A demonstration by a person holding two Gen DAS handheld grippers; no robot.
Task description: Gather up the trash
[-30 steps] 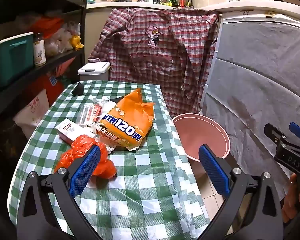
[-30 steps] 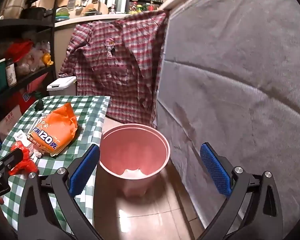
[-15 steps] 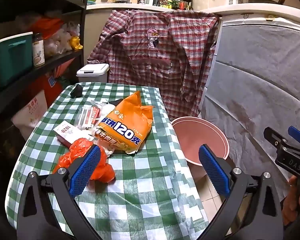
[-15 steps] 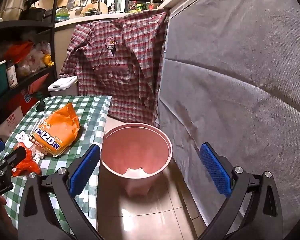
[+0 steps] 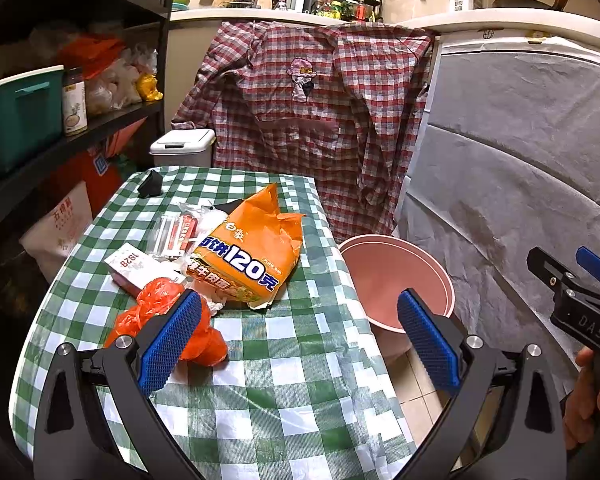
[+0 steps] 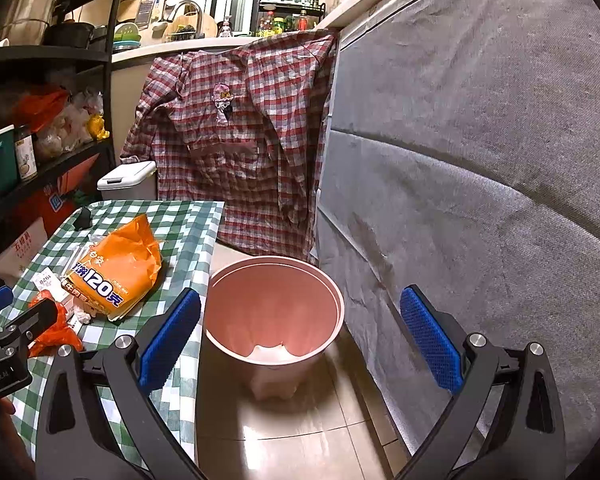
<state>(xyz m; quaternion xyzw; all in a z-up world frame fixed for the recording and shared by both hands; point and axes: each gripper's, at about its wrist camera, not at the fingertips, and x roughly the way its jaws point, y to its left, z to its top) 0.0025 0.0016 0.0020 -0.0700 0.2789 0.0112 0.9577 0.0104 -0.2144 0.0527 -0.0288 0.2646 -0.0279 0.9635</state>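
Note:
Trash lies on the green checked table (image 5: 284,392): an orange snack bag (image 5: 252,256), a crumpled orange plastic bag (image 5: 168,320), a small white box (image 5: 140,270), clear wrappers (image 5: 176,230) and a black scrap (image 5: 150,186). A pink bin (image 5: 396,284) stands on the floor at the table's right edge. My left gripper (image 5: 296,340) is open above the table's near part, its left pad in front of the crumpled bag. In the right wrist view my right gripper (image 6: 296,340) hangs open and holds nothing, above the floor just short of the pink bin (image 6: 276,308).
A plaid shirt (image 5: 312,120) hangs behind the table. Grey padded fabric (image 6: 480,160) covers the right side. Black shelves (image 5: 60,128) with containers line the left. A white lidded bin (image 5: 182,146) sits behind the table. Tiled floor (image 6: 300,432) surrounds the pink bin.
Both grippers have drawn back slightly, so the table and bin sit a little farther away. Both stay open; nothing was taken hold of.

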